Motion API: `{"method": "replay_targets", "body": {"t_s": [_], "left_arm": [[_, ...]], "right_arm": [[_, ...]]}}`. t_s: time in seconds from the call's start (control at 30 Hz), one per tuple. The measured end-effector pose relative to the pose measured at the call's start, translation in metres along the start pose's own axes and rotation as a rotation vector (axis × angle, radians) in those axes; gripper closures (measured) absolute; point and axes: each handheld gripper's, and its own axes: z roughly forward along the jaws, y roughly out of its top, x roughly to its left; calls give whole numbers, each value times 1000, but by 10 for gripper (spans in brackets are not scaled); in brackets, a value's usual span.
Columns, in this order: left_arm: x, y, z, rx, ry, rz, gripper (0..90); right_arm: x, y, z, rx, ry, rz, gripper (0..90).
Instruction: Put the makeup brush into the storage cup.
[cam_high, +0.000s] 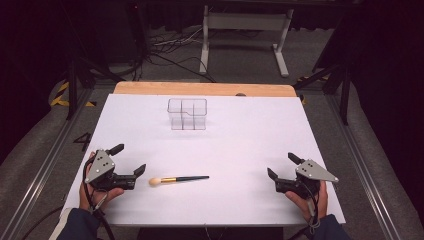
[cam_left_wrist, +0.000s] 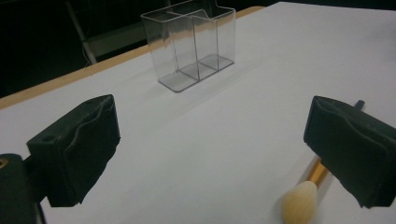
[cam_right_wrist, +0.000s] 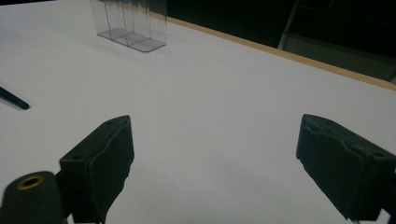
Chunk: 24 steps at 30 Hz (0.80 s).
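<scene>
A makeup brush (cam_high: 176, 179) with a cream tuft, gold ferrule and dark handle lies flat on the white table (cam_high: 230, 140), tuft toward the left. My left gripper (cam_high: 129, 159) is open just left of the tuft, held low over the table. In the left gripper view the brush (cam_left_wrist: 301, 198) lies beside the right jaw, partly hidden by it. My right gripper (cam_high: 283, 166) is open at the table's right front with nothing between its jaws. A clear plastic organizer (cam_high: 187, 113) with several compartments stands empty at the back middle; the same organizer (cam_left_wrist: 191, 44) shows ahead of the left gripper.
The organizer (cam_right_wrist: 130, 25) and the brush's handle tip (cam_right_wrist: 14, 99) appear far off in the right gripper view. A wooden strip (cam_high: 200, 89) edges the table's far side. Beyond it are cables and a white stand's legs (cam_high: 245, 40) on the floor.
</scene>
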Motion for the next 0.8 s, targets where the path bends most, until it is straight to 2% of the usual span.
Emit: {"method": "replay_targets", "body": {"t_s": [0.13,0.27,0.33,0.4,0.43,0.5,0.6,0.63,0.7,0.77,0.8], "left_arm": [[-1,1,1,26,-4,8,65],[1,1,4,97,-55,18,87],[0,2,5,122,-65,24,90],[-1,6,3,143,-56,26,90],[-1,9,2,152,-70,35,90],[-4,14,1,183,-70,56,98],[-7,25,4,246,-120,85,96],[-8,28,7,283,-160,88,96],[-13,34,16,361,-201,125,96],[-17,38,23,419,-229,154,96],[-19,40,27,442,-256,164,96]], "right_arm": [[0,0,-1,-5,-5,-4,121],[0,1,1,3,-6,-7,122],[1,2,2,3,-6,-16,121],[2,2,3,9,-2,-23,121],[3,2,4,14,-3,-26,121],[3,2,5,13,1,-25,121],[4,0,7,33,6,-34,121],[3,0,7,36,7,-33,121],[2,-1,7,32,3,-25,121],[1,0,6,30,-2,-16,121],[1,0,6,31,-3,-14,121]]}}
